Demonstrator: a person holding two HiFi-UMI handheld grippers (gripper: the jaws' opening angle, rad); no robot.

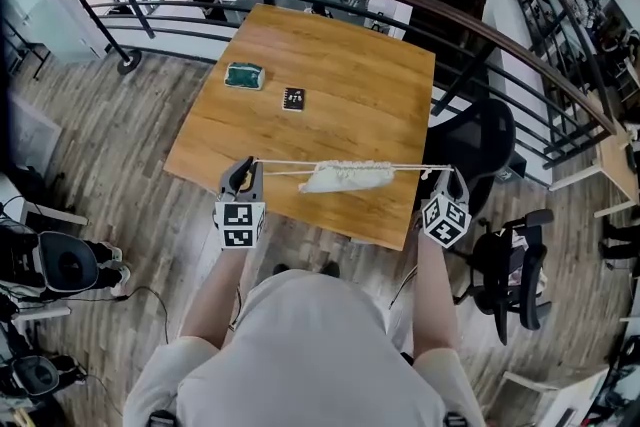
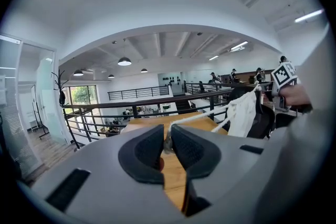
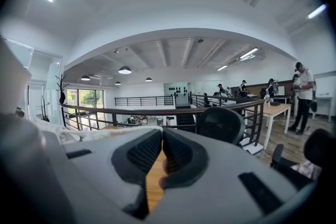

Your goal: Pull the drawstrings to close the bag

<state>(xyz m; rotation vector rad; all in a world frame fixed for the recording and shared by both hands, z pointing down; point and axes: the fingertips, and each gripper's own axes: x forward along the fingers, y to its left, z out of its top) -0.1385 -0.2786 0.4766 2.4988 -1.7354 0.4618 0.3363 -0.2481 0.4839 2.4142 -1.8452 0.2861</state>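
A white cloth bag [image 1: 346, 177] hangs in the air above the near edge of the wooden table [image 1: 330, 65], its mouth gathered. Two white drawstrings [image 1: 285, 163] run taut from it to either side. My left gripper [image 1: 246, 167] is shut on the left string end; in the left gripper view the cord [image 2: 199, 117] leaves the closed jaws [image 2: 167, 139] toward the bag [image 2: 242, 113]. My right gripper [image 1: 447, 172] is shut on the right string end. In the right gripper view its jaws [image 3: 161, 135] meet, with bunched white cloth [image 3: 68, 132] at the left.
On the table lie a green object [image 1: 244, 75] and a small black card [image 1: 293, 99]. A black office chair [image 1: 480, 147] stands right of the table, another chair [image 1: 515, 270] nearer. A curved railing [image 1: 400, 0] runs behind.
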